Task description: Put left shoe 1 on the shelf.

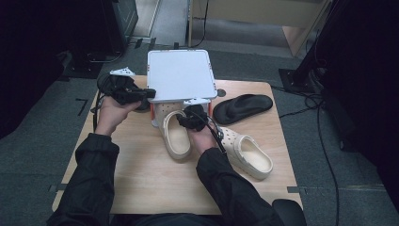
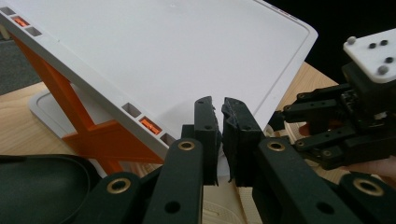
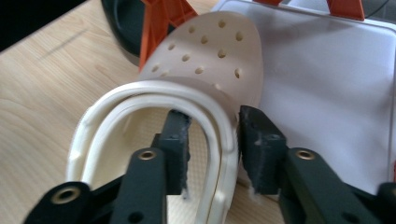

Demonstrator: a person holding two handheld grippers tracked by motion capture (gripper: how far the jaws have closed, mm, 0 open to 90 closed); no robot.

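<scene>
- Right gripper [image 3: 212,154]: jaws released, straddling the cream clog's [image 3: 205,70] side wall; clog's toe lies under the white rack [image 1: 179,75].
- Left gripper [image 2: 219,140]: jaws clenched, empty, at the rack's edge.

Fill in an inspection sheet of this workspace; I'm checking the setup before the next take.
Surface: light wooden table, bare at the front.
Job's things: cream perforated foam clog, toe under the top shelf of the white plastic rack with orange braces; matching second cream clog lies on the table to its right.
Clutter: black moulded sandal right of the rack; another black sandal by its left side.
Grippers: left gripper shut, empty, at the top shelf's edge; right gripper open, jaws astride the clog's heel rim.
Cables: black gripper cable over the right wrist; floor cables to the right.
Surroundings: grey carpet, dark stands.
</scene>
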